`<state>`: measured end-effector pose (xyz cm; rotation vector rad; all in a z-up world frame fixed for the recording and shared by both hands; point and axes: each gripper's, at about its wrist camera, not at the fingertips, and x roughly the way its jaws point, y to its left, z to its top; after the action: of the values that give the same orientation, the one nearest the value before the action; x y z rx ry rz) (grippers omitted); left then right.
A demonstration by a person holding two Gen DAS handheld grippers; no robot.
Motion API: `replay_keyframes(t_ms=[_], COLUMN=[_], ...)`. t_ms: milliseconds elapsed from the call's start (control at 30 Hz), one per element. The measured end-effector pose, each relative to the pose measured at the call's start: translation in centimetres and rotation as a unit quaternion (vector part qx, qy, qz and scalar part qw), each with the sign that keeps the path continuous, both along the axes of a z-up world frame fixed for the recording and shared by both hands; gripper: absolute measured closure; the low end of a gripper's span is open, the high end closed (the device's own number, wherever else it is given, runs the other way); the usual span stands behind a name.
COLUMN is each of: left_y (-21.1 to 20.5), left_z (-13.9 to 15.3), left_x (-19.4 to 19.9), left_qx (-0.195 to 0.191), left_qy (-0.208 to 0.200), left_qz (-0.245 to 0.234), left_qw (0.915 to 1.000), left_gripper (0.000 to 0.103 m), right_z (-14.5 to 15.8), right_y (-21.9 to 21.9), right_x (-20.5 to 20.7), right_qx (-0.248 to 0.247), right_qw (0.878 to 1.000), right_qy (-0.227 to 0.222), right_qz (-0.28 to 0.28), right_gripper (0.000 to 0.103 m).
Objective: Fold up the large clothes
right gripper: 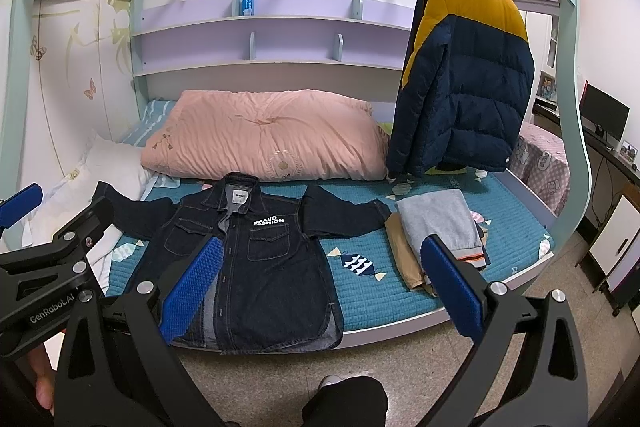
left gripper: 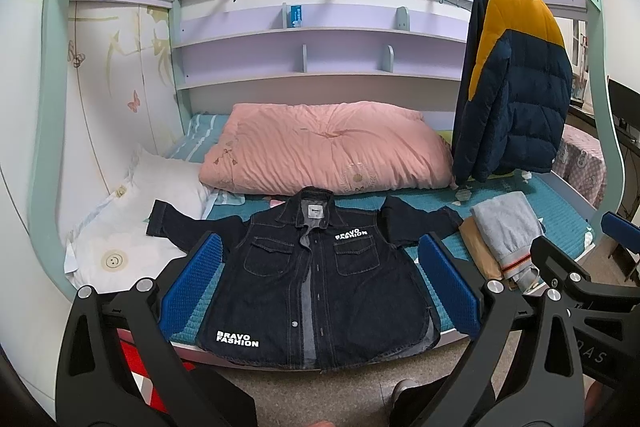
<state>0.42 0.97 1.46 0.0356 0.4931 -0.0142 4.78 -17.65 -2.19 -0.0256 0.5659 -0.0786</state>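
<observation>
A dark denim jacket [left gripper: 316, 283] with white "BRAVO FASHION" lettering lies flat and face up on the teal bed cover, collar away from me, both sleeves spread out sideways. It also shows in the right wrist view [right gripper: 256, 259]. My left gripper [left gripper: 320, 283] is open and empty, held back in front of the bed with the jacket seen between its blue pads. My right gripper [right gripper: 320, 287] is open and empty, level with the jacket's right hem, over the bed's front edge. Neither touches the cloth.
A stack of folded clothes [right gripper: 436, 231], grey on tan, lies right of the jacket. A pink quilt [right gripper: 264, 135] and a white pillow [left gripper: 132, 223] sit behind and left. A navy and yellow puffer coat [right gripper: 464, 75] hangs over the bed's right end.
</observation>
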Motion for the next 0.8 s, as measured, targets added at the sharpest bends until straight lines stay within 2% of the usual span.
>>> replay_keyframes(t_ms=[800], left_y=[0.53], left_z=[0.11], left_x=[0.47], left_qx=[0.001], left_qy=[0.001], left_qz=[0.001], left_qw=[1.0000], left_gripper=[0.005], right_z=[0.11], right_y=[0.25], right_x=[0.65], right_qx=[0.001], right_qw=[1.000], right_qy=[0.002], right_qz=[0.002], right_gripper=[0.007])
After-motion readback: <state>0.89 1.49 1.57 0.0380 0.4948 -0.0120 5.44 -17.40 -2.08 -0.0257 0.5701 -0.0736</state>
